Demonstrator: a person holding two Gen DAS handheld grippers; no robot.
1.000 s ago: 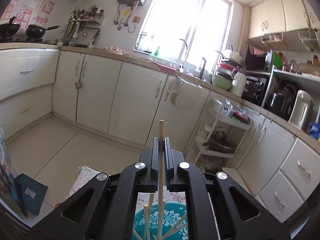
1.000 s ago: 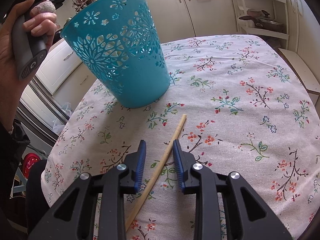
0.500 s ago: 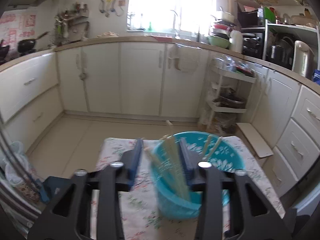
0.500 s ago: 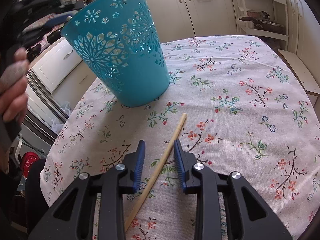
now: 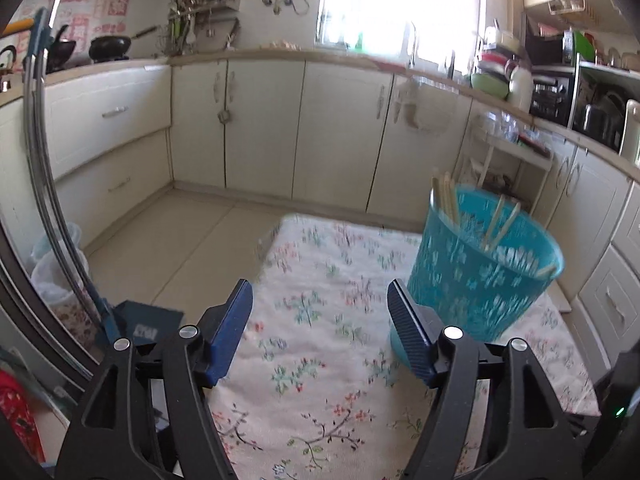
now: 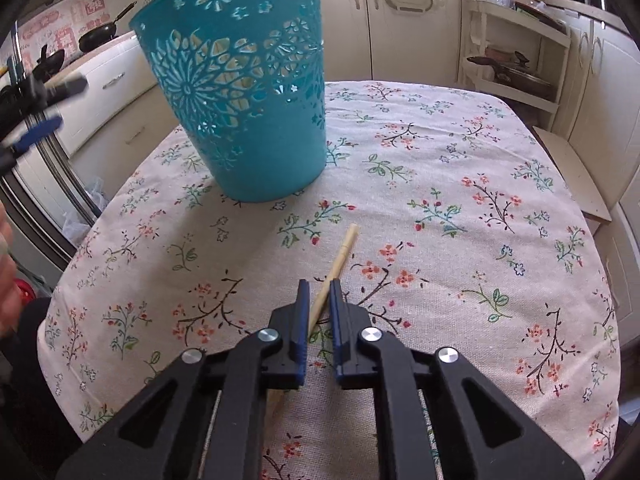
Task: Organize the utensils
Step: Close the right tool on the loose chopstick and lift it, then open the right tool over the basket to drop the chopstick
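Baskets: one teal cut-out basket (image 6: 244, 92), upright on the flowered tablecloth (image 6: 460, 184), toward the table's far left part in the right wrist view.
Chopsticks in basket: several pale sticks (image 5: 447, 200) lean against the inside wall. At least five show in the left wrist view, but blur keeps the count uncertain.
Chopsticks on cloth: one loose chopstick (image 6: 340, 258) lies near the basket and apart from it, with its far end aimed toward the basket's base.
Grippers: two.
Left gripper (image 5: 320, 316): jaws spread wide with nothing between them, hanging over the cloth to the left of the basket; its right finger overlaps the basket's lower wall in the picture.
Right gripper (image 6: 319, 306): jaws drawn nearly together around the loose chopstick's middle, low over the cloth. Whether the pads actually press the stick cannot be told.
Change, left: one second ago this gripper was clamped on a chopstick held above the basket. Half a second ago it was already partly open over the rim. Now it is fully open and off to the side, and the stick is no longer in it.
Change, right: the jaws were wide on either side of the chopstick; now the gap has narrowed to about the stick's width.
Change, basket and loose stick: both sit where they were.
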